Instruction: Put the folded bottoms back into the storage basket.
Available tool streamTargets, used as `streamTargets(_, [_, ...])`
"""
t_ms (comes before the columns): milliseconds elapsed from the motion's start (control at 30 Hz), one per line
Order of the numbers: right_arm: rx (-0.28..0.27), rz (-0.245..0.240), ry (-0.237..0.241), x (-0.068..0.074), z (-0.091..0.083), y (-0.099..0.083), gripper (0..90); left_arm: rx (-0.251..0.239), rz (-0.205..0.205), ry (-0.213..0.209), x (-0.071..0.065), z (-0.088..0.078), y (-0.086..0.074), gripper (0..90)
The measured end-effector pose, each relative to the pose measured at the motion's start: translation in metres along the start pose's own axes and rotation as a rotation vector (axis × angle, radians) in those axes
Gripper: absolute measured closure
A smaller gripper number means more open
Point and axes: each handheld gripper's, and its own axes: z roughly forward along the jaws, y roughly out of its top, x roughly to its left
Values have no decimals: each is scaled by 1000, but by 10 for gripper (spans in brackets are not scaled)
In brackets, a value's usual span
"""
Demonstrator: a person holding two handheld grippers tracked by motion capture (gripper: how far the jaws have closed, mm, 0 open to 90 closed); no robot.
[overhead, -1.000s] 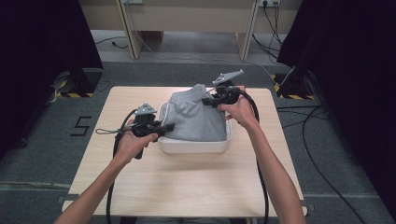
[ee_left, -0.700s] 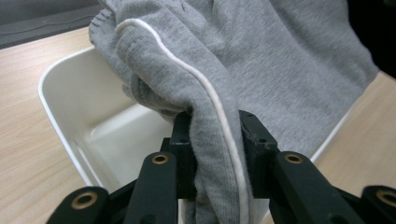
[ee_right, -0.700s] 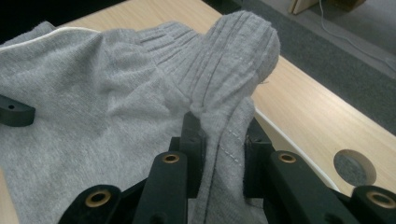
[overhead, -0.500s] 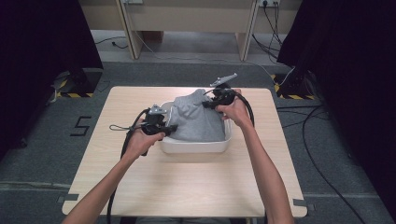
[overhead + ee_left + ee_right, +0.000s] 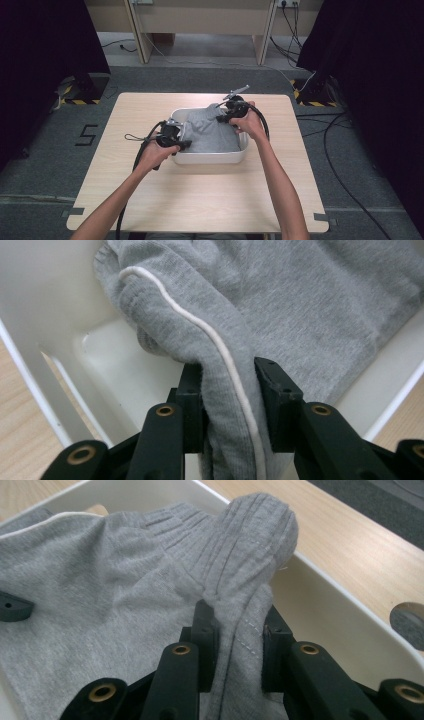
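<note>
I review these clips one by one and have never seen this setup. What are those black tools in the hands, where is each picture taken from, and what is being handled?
No robot here: a person at a wooden table holds a hand-operated two-jaw gripper in each hand. The wide picture comes from a fixed camera above, looking forward and down; the forearms enter from the bottom. The left gripper is at the near left of a white tub, the right gripper at its far right. The two close-ups come from cameras riding on each gripper, looking along its black jaws. In the tub lies a grey garment. In the left gripper view the jaws pinch a fold with a white piped seam; in the right gripper view they pinch a ribbed cuff.
</note>
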Motion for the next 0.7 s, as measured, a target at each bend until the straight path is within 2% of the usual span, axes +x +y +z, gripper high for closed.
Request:
streamTargets(233, [46, 6, -11, 0, 12, -8, 729, 24, 19, 19, -1, 2, -2, 610])
streamTargets(333, [71, 28, -10, -1, 17, -12, 670, 28, 21, 18, -1, 2, -2, 606])
streamTargets(400, [111, 24, -40, -1, 22, -13, 597, 27, 16, 16, -1, 1, -2, 580])
streamTargets(467, [125, 16, -57, 1, 25, -13, 561, 15, 17, 21, -2, -2, -1, 539])
streamTargets(567, [115, 24, -84, 2, 23, -11, 452, -12, 50, 46, -7, -10, 0, 532])
streamTargets(633, [113, 6, -129, 3, 19, -8, 424, -40, 42, 39, -8, -14, 1, 514])
streamTargets(700, [96, 7, -146, 4, 15, -7, 406, -61, 44, 47, -8, -18, 1, 509])
